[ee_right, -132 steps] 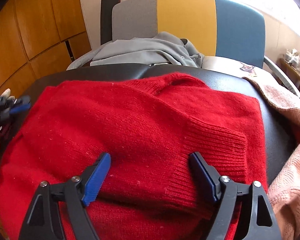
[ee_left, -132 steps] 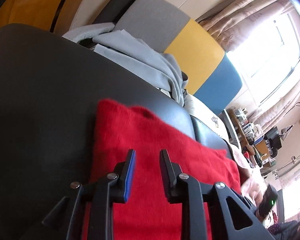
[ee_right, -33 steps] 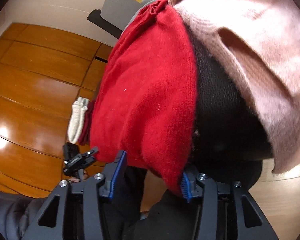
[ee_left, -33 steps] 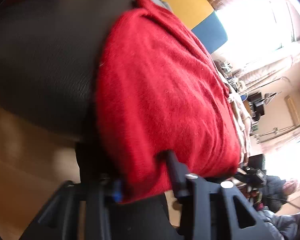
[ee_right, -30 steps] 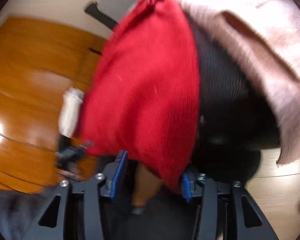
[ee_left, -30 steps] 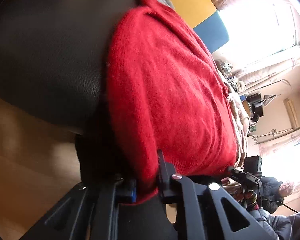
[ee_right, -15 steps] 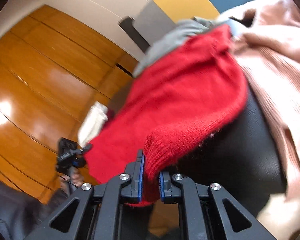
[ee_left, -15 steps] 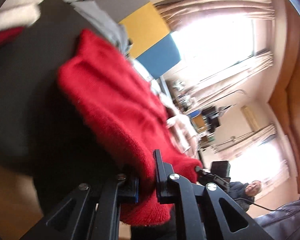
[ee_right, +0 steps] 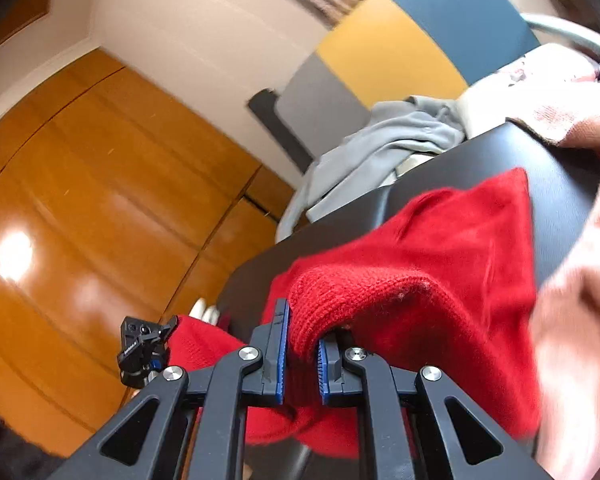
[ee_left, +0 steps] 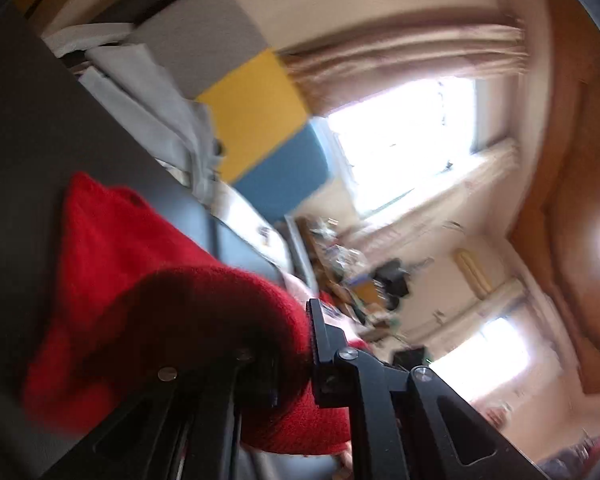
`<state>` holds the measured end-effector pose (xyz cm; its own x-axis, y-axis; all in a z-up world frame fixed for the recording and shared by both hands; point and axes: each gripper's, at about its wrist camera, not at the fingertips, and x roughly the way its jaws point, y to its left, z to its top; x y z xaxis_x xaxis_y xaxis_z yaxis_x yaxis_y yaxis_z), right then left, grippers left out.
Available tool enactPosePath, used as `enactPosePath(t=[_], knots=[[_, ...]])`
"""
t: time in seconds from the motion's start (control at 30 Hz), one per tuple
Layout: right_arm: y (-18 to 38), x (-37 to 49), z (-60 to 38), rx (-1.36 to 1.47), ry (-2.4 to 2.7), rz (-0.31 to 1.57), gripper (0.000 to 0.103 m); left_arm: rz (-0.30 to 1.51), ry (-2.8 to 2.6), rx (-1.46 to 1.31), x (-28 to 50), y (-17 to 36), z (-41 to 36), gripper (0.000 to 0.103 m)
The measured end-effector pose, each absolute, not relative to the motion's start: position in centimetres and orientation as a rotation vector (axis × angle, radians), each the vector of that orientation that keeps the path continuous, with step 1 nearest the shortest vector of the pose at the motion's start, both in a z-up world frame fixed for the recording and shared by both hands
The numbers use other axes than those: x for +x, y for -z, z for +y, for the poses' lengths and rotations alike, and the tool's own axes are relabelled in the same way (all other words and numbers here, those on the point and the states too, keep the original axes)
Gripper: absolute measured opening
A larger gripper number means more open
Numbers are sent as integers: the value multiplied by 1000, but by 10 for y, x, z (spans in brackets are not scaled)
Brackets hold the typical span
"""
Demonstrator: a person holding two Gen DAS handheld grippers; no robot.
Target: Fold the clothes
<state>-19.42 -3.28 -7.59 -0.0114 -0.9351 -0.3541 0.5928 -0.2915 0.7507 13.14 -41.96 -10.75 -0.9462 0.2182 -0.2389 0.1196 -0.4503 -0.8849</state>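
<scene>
Both the left tongs (ee_left: pixel 296 364) and the right tongs (ee_right: pixel 300 356) are clamped on the near hem of the red sweater (ee_right: pixel 440 280), whose body stretches away across the black table (ee_right: pixel 540 160).

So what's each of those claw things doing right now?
Left gripper: shut on the red sweater.
Right gripper: shut on the red sweater too.

Both claws clamped red sweater (ee_right: pixel 440 248) hem, lifted off seat
</scene>
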Motion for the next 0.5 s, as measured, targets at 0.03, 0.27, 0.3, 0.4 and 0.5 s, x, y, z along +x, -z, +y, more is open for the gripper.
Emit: enactPosePath(t=[0.03, 0.27, 0.3, 0.4, 0.5], knots=[[87, -209, -42, 1039, 1616, -491, 12, -1668, -2567, -555, 118, 125, -431, 10], [180, -241, -54, 1271, 1601, -626, 9, -1731, -2537, -855, 95, 196, -436, 8], [181, -234, -46, 1265, 1595, -642, 9, -1698, -2545, -894, 102, 195, -430, 8], [180, -209, -27, 1270, 1569, -624, 9, -1699, -2520, -923, 131, 197, -414, 8], [167, -196, -23, 1255, 1553, -593, 9, -1765, -2491, -907, 167, 195, -400, 7]])
